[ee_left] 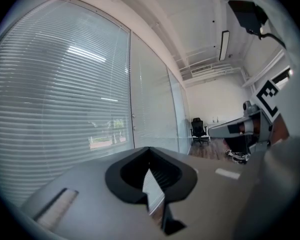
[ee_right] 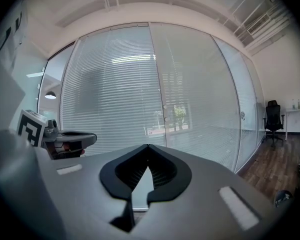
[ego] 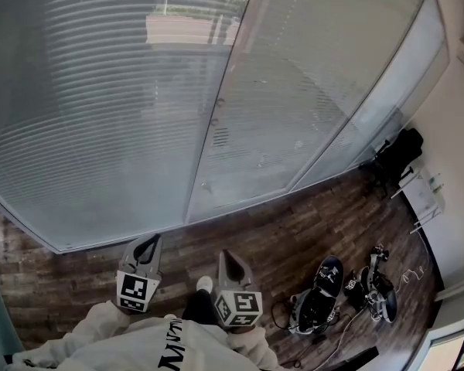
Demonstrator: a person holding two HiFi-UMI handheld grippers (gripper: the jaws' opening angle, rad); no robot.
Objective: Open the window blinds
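Closed white slatted blinds [ego: 100, 114] hang behind a glass wall of tall panels; they fill the left gripper view [ee_left: 55, 99] and the right gripper view [ee_right: 115, 99]. Small knobs [ego: 214, 120] sit on the frame between two panels. In the head view my left gripper [ego: 149, 240] and right gripper [ego: 224, 255] are held side by side low over the wooden floor, well short of the glass. Both point toward the wall. The left gripper [ee_left: 150, 150] is shut with nothing in it, and the right gripper [ee_right: 148, 146] is also shut and empty.
A black office chair [ego: 398, 157] and a white table [ego: 424, 195] stand at the right by the side wall. Bags and gear with cables [ego: 325, 292] lie on the floor to my right. Dark wooden flooring [ego: 294, 222] runs along the foot of the glass.
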